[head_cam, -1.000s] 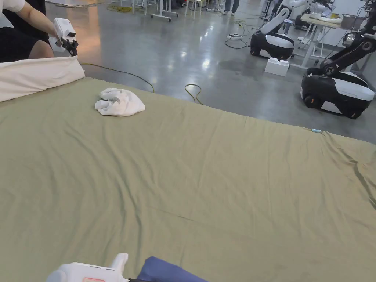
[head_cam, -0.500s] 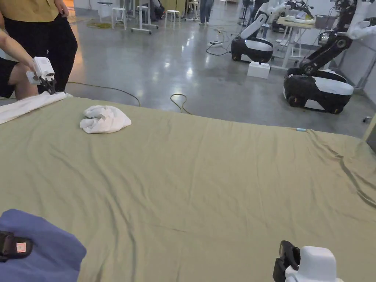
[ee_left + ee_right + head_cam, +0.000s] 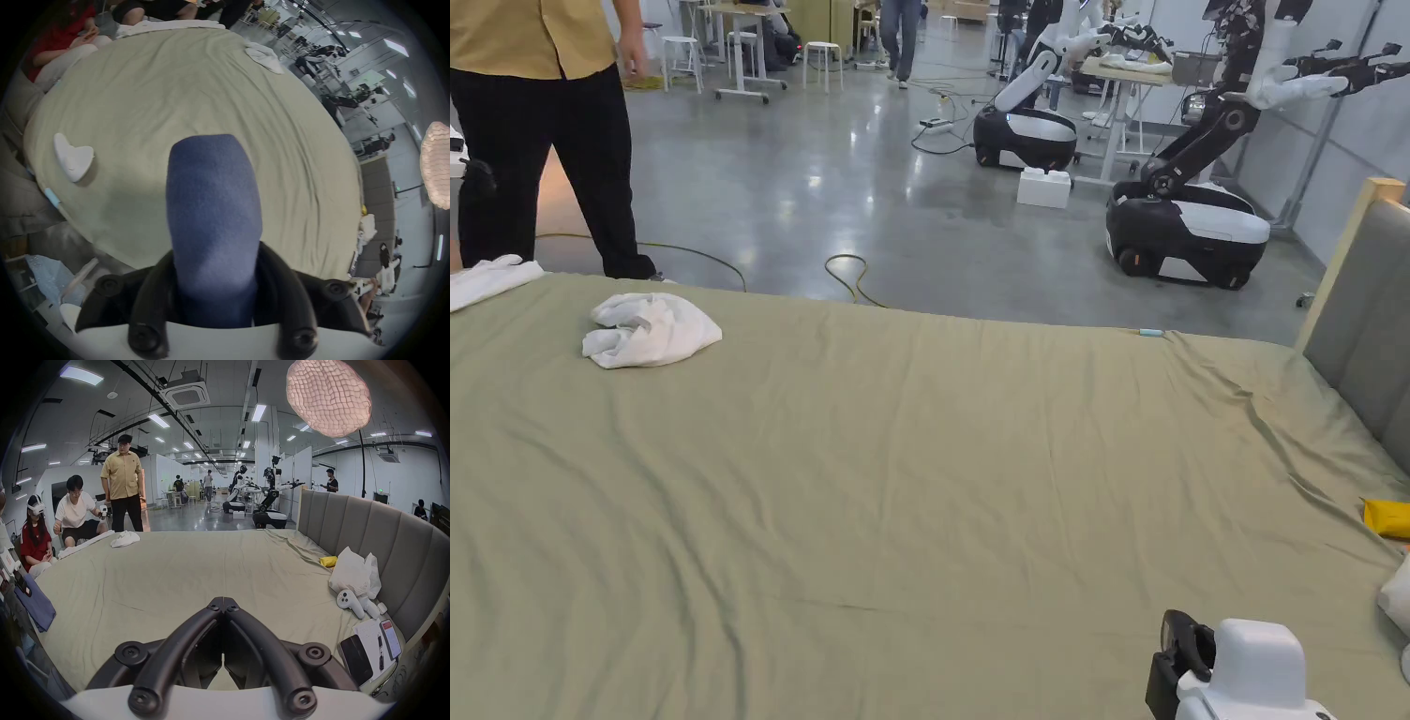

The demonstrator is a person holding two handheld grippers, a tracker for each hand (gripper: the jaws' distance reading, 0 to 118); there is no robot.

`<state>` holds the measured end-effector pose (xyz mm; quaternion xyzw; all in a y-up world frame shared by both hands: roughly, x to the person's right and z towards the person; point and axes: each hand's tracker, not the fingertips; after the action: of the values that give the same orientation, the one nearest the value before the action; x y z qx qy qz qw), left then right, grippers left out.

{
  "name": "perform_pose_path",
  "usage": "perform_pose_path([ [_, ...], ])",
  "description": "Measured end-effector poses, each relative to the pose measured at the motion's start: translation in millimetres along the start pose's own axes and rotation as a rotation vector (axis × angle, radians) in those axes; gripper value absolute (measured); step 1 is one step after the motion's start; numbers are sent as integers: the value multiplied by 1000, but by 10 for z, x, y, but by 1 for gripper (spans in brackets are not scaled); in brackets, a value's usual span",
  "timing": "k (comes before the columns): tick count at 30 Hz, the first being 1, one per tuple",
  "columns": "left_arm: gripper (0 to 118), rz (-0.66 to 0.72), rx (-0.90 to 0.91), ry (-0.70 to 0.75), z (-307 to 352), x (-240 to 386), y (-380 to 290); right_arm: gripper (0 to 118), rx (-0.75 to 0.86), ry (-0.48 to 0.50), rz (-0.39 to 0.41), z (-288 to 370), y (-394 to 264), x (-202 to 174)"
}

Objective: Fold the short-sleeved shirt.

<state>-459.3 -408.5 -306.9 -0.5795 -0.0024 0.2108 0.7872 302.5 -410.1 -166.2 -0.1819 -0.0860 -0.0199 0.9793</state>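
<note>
Left gripper (image 3: 214, 280) clamped on blue shirt (image 3: 211, 219); cloth runs lengthwise straight out from the jaws over the bed (image 3: 146, 97). Right gripper (image 3: 223, 600) closed, empty, shirt far to its left.

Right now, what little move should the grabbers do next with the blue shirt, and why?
Probably bring the blue shirt onto the green sheet. The left gripper holds it bunched; the right gripper is shut and empty.
</note>
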Motion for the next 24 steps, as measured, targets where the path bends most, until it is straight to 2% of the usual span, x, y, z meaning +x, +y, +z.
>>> perform_pose_path([
  [2,59,-32,34,43,59,2,28,0,-6,3,0,-4,-16,-10],
  [3,65,-53,49,57,103,27,33,0,-9,5,1,-8,-20,-14],
  [5,65,-97,66,169,189,51,80,0,-13,10,4,-12,-25,-35],
  [8,65,-160,139,261,369,90,119,0,-10,20,4,-23,-15,-58],
  [11,65,-182,232,267,560,171,91,0,-3,27,2,-25,8,-90],
  [14,64,-237,316,354,684,385,27,0,1,36,1,-36,39,-111],
  [16,64,-280,381,362,725,530,-25,0,6,40,1,-40,54,-123],
  [19,64,-319,431,234,677,995,-356,0,11,43,-9,-55,63,-131],
  [24,64,-414,479,69,132,1594,-782,0,5,46,-20,-96,60,-160],
])
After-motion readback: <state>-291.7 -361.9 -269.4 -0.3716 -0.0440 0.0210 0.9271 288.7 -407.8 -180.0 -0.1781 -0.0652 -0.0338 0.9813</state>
